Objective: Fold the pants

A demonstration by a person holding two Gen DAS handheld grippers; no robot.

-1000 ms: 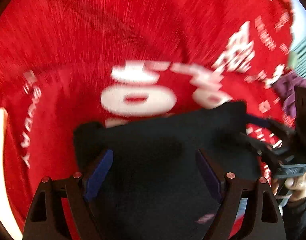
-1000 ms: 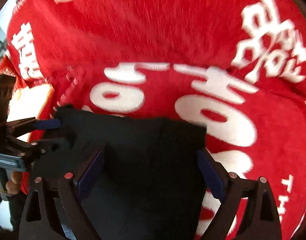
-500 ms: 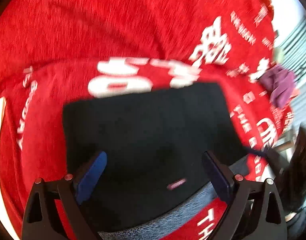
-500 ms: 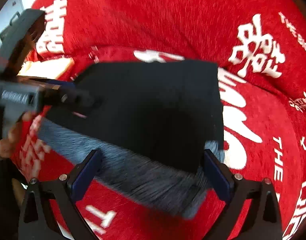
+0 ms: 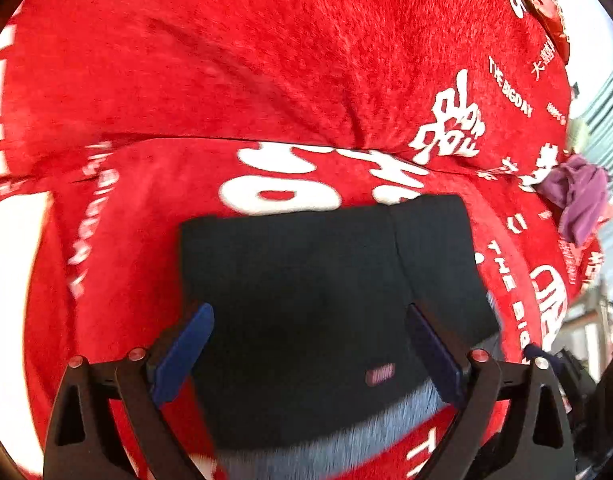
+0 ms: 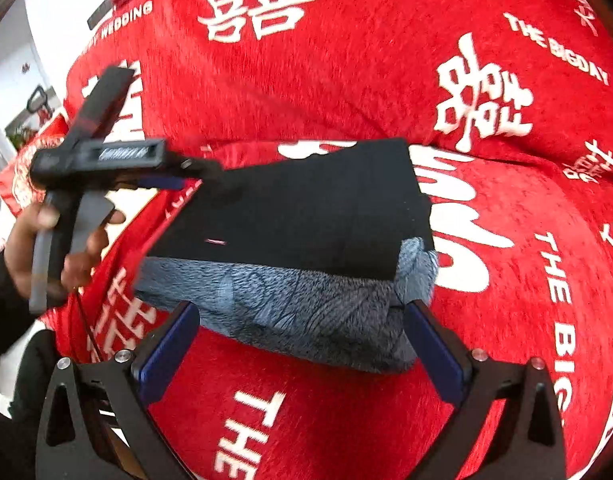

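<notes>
1. Your left gripper (image 5: 308, 344) has just opened wide and holds nothing; the pants show between its fingers, not pinched.
2. Your right gripper (image 6: 300, 344) has just opened wide too, empty.
3. Folded black pants (image 6: 306, 208) with fuzzy grey lining lie on the red blanket (image 6: 346, 60).
4. Purple cloth (image 5: 580, 196) sits far off.

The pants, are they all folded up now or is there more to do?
Nearly done, it looks like. The black pants lie in a neat folded block on the red blanket, with the grey fleecy lining peeking out along the near edge. Nothing is in hand: the left gripper and the right gripper have just been opening, and neither pinches any cloth. Left, perhaps: tucking that grey edge in.
</notes>
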